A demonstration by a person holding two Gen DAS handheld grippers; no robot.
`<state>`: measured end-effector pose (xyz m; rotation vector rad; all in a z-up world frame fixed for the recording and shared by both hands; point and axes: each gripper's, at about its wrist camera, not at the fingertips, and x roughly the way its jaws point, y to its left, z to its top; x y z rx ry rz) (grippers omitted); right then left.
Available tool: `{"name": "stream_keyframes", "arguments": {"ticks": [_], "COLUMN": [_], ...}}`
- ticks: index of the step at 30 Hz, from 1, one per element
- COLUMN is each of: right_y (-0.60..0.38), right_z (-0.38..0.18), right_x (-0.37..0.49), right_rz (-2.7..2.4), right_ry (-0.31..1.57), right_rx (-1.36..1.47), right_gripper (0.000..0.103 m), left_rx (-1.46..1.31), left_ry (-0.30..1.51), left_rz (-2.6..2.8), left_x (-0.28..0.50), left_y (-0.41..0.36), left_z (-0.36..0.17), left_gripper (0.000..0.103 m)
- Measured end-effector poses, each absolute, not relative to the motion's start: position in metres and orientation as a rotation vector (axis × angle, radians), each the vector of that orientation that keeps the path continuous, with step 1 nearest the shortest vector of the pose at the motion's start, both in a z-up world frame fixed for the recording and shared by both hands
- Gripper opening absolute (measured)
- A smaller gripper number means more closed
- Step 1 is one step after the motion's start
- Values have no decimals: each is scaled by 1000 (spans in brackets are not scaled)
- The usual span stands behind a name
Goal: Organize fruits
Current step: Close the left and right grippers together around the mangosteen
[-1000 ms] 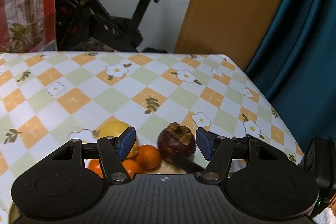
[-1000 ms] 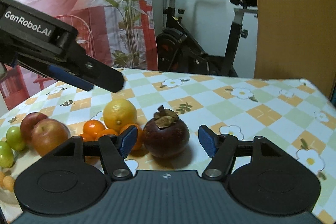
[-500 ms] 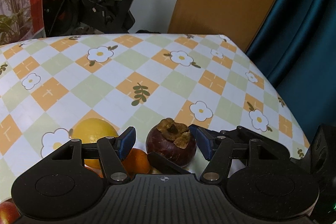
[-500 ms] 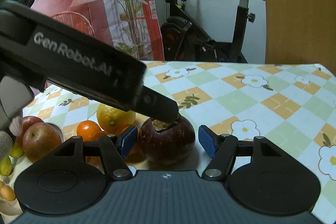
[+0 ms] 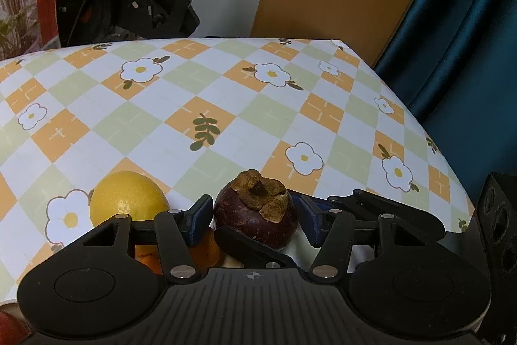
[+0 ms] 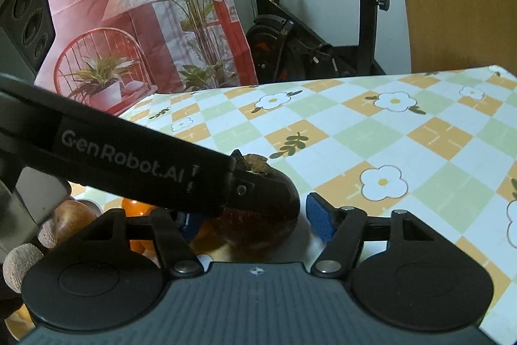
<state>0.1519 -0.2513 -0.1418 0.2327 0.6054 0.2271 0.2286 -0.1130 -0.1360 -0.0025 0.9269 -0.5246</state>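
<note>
Closing from both sides on one mangosteen [image 5: 255, 215] resting on the checked table [image 5: 226, 92]: left tongs [image 5: 253, 220] and right tongs [image 6: 255, 220], blue pads flanking the fruit with slight gaps visible, not yet pressing. Lying just left of the mangosteen, a lemon [image 5: 127, 199]; behind it, oranges [image 6: 137, 207] and an apple [image 6: 72, 217].

Mangosteen [image 6: 258, 215] sitting between the closing right gripper [image 6: 255, 220] jaws; left gripper [image 6: 135, 170] finger lying across its top; apple [image 6: 72, 220] and oranges [image 6: 137, 207] resting left of it.
</note>
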Motion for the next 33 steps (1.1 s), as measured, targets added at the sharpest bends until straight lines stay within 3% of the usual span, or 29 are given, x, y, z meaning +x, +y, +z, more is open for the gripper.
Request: {"name": "stream_keyframes", "arguments": {"ticks": [33], "right_y": [-241], "right_z": [-118], "right_x": [100], "right_rz": [198], "right_ry": [533], "right_rx": [237], "right_gripper": [63], "left_rx": [39], "left_ry": [867], "left_rz": [-594], "left_x": [175], "left_y": [-103], "left_z": [-102], "left_gripper": [59]}}
